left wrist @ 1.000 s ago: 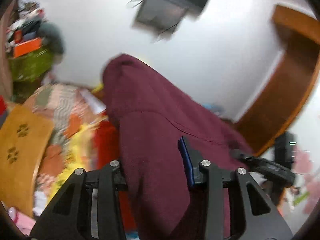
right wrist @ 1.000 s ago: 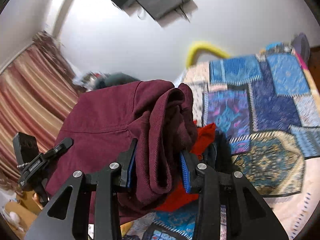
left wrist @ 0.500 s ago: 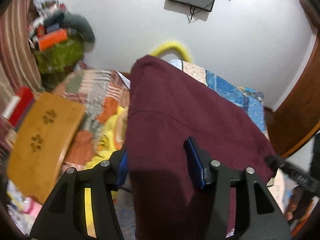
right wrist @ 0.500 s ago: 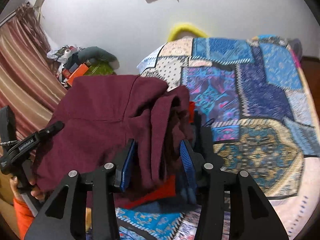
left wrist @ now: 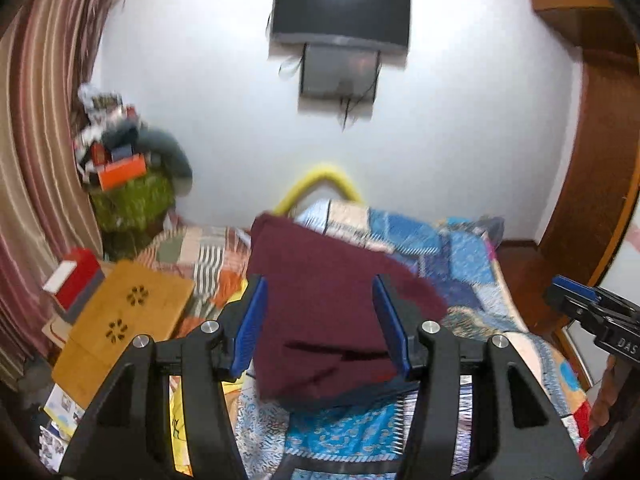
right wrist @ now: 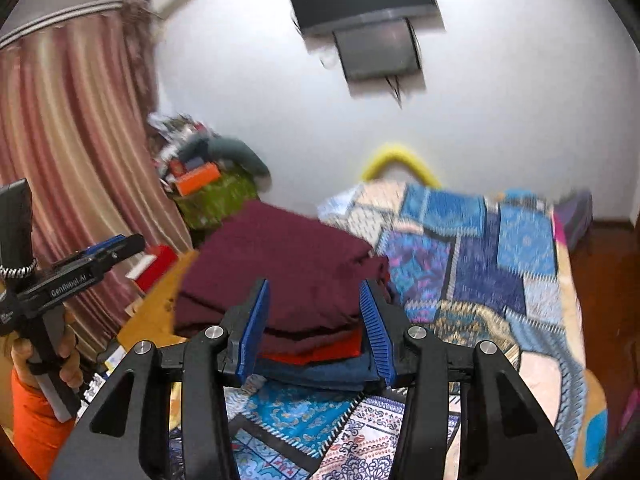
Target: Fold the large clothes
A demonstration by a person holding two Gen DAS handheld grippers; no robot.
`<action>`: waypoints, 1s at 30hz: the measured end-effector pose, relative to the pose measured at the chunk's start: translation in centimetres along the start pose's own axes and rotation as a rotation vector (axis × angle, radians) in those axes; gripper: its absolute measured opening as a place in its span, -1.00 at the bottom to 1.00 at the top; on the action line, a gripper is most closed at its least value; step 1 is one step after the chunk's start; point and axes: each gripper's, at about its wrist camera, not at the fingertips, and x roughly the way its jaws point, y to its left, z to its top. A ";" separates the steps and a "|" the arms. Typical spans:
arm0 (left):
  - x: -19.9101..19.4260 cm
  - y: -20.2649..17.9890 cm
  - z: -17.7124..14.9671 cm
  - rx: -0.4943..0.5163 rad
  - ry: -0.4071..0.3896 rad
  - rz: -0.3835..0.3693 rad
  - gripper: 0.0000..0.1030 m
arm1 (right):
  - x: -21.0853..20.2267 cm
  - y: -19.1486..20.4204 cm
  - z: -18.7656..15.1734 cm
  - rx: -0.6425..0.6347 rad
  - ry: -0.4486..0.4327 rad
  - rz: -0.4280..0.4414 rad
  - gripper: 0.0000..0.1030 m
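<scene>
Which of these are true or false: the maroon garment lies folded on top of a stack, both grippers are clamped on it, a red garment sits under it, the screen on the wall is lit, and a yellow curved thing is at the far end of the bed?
1. The maroon garment lies folded on top of a stack. True.
2. Both grippers are clamped on it. False: the left gripper and the right gripper stand open, pads clear of the cloth.
3. A red garment sits directly under it. True, with a blue garment below that.
4. The wall screen is lit. False: it is dark.
5. A yellow curved thing is at the bed's far end. True.
</scene>
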 end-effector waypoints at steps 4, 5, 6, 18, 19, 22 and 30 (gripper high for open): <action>-7.8 -2.9 -1.2 0.052 -0.156 -0.021 0.04 | -5.3 2.0 -0.4 -0.046 -0.117 0.003 -0.16; -9.9 -3.8 -1.9 0.070 -0.197 -0.020 0.04 | -6.9 2.5 -0.7 -0.053 -0.151 0.005 -0.16; -11.7 -4.6 -2.5 0.085 -0.234 -0.015 0.04 | -8.4 3.0 -0.9 -0.058 -0.182 0.008 -0.16; -21.9 -9.4 -10.7 0.085 -0.443 0.084 0.47 | -16.2 5.4 -6.3 -0.030 -0.349 -0.043 0.44; -22.0 -9.3 -11.1 0.072 -0.436 0.073 0.64 | -16.1 5.5 -6.6 -0.026 -0.338 -0.050 0.50; -22.0 -8.9 -12.1 0.026 -0.410 0.049 0.86 | -15.9 5.6 -7.2 -0.031 -0.309 -0.077 0.64; -22.3 -9.7 -13.9 0.011 -0.381 0.100 0.92 | -16.4 6.3 -7.5 -0.081 -0.310 -0.129 1.00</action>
